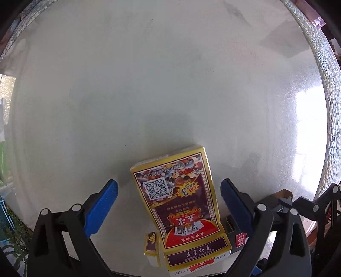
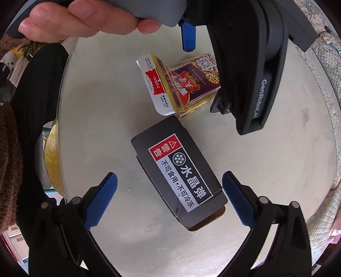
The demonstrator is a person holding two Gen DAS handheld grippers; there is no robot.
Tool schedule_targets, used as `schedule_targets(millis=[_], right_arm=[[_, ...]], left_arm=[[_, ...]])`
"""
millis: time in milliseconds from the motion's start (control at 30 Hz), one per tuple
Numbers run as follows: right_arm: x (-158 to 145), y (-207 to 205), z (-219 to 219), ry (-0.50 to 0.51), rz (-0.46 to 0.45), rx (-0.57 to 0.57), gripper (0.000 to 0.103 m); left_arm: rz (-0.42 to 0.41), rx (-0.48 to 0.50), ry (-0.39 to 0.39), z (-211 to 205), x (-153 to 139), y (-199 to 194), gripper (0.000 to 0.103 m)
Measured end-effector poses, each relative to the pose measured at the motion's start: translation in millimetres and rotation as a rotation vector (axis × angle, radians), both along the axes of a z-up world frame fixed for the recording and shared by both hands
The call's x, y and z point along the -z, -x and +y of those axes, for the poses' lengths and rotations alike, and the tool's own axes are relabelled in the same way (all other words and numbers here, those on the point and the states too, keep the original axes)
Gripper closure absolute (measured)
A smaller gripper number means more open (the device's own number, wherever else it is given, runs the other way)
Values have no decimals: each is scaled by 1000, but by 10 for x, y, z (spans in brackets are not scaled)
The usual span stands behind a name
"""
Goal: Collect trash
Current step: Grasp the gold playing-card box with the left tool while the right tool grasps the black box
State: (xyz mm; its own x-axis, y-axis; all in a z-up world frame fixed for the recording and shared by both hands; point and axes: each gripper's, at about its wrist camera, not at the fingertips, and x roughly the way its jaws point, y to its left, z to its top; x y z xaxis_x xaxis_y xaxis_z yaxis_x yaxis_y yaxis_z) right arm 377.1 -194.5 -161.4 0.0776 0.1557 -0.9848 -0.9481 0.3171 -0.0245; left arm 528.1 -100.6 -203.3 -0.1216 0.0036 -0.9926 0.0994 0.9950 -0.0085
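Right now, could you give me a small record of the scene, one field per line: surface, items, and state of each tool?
surface: round pale table
item 1: yellow playing-card box, lying flat, end flap open
item 2: black box with a white and red label, lying flat beside the card box
left tool: open, fingers either side of the card box, not touching it
right tool: open, fingers either side of the black box, not touching it
person: a hand holds the left tool's handle
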Motion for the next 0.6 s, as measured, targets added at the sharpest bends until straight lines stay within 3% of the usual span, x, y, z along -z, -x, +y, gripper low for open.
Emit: schedule_targets(millis=[67, 133, 167, 300, 533, 600], right_arm=[[34, 14, 14, 3, -2, -5, 10], [76, 19, 18, 8, 10, 3, 25], [92, 10, 26, 17, 10, 4, 39], [75, -18, -12, 3, 24, 32, 43], [69, 8, -54, -22, 10, 103, 44], [79, 24, -59, -25, 5, 134, 44]], left_arm=[[0, -11, 0, 30, 29, -19, 9], [0, -13, 2, 54, 48, -20, 9], [-4, -12, 1, 94, 59, -12, 9], [-14, -7, 0, 73, 107, -93, 11], [-26, 24, 0, -30, -9, -16, 35], [-16, 31, 5, -53, -20, -1, 36]])
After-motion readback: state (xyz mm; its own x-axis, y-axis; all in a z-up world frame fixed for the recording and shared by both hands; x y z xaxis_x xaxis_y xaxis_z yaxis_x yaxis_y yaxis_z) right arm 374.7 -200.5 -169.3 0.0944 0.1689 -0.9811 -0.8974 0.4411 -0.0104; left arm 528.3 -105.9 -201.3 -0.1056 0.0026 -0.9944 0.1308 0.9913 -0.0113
